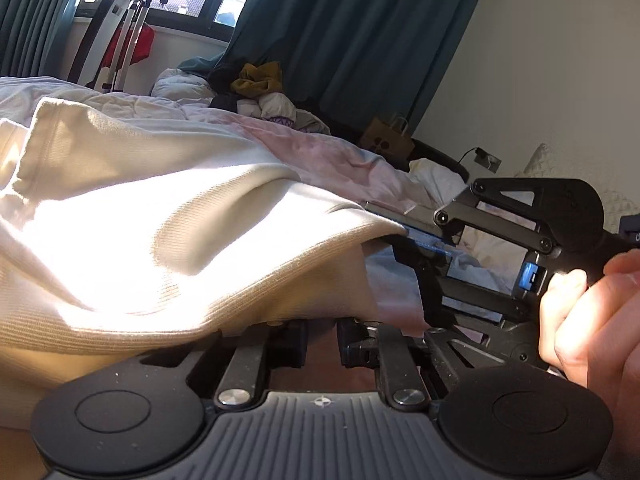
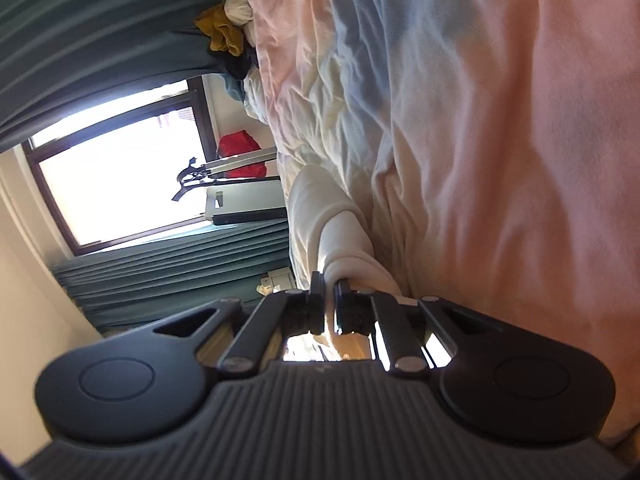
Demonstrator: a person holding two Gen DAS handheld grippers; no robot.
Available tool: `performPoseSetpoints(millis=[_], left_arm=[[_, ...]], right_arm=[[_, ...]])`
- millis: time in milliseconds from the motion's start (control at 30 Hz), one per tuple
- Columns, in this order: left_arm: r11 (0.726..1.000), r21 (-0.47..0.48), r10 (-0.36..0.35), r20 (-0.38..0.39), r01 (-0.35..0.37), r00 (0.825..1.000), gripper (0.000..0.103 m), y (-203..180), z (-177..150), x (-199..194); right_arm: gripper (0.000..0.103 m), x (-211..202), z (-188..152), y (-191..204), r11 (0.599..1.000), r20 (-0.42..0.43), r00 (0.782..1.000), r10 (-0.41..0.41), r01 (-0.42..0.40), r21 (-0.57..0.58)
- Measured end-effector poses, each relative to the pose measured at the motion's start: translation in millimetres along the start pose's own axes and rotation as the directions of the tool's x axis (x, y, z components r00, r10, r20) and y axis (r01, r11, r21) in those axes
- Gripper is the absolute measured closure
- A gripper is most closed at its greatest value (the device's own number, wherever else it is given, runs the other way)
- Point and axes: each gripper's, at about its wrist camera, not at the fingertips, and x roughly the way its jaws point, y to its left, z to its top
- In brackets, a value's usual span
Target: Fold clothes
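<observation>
Both tools clamp cream garment: right tool [image 2: 329, 284] on corner, left tool [image 1: 322, 326] under edge.

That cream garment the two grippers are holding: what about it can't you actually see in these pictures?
- Left wrist view: the left gripper's fingertips are buried under the cream garment; the grip is hidden.
- Same view: the garment runs off the left edge; its kind and full shape are unclear.
- Right wrist view: the right gripper pinches one bunched corner; the rest is foreshortened.
</observation>
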Motion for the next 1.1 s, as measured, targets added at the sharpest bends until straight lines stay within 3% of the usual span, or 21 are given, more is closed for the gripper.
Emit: performPoseSetpoints(millis=[167,400,533,667,933,1000,1100], left_arm=[[1.0,0.007,-0.007,0.031,0.007,1.0,0.09,-1.1,8.0,-2.6],[0.999,0.04,-0.033,-0.026,0.034,0.999,0.091,-1.7,5.2,0.5],[0.994,0.078,-0.075,-0.033,0.078,0.997,0.091,-7.8,0.3,-13.0],[0.989,0.11,-0.088,-0.058,0.094,0.994,0.09,-11.4,-2.5,-34.5],[0.994,0.085,-0.065,-0.056,0.069,0.996,0.066,1.5,18.3,-76.8],[0.997,0.045,-0.056,-0.037,0.058,0.998,0.056,11.8,32.6,-89.1],[0.997,-0.077,-0.008,-0.01,0.007,1.0,0.045,38.2,53.1,-108.0]], right_arm=[[0.096,-18.6,-15.6,-1.9,0.999,0.037,0.999,-0.033,0.033,-0.019],[0.096,-21.3,-17.2,-4.7,0.988,0.053,0.996,-0.077,0.083,-0.126],[0.095,-17.7,-12.6,-0.4,0.99,0.046,0.998,-0.042,0.048,-0.133],[0.094,-19.4,-13.8,5.8,0.983,0.045,0.997,-0.055,0.062,-0.175],[0.095,-36.1,-21.4,5.2,0.976,0.075,0.993,-0.095,0.108,-0.188],[0.095,-37.9,-21.9,4.7,0.968,0.09,0.988,-0.129,0.145,-0.205],[0.095,-44.5,-33.4,21.6,0.922,0.146,0.977,-0.152,0.194,-0.335]])
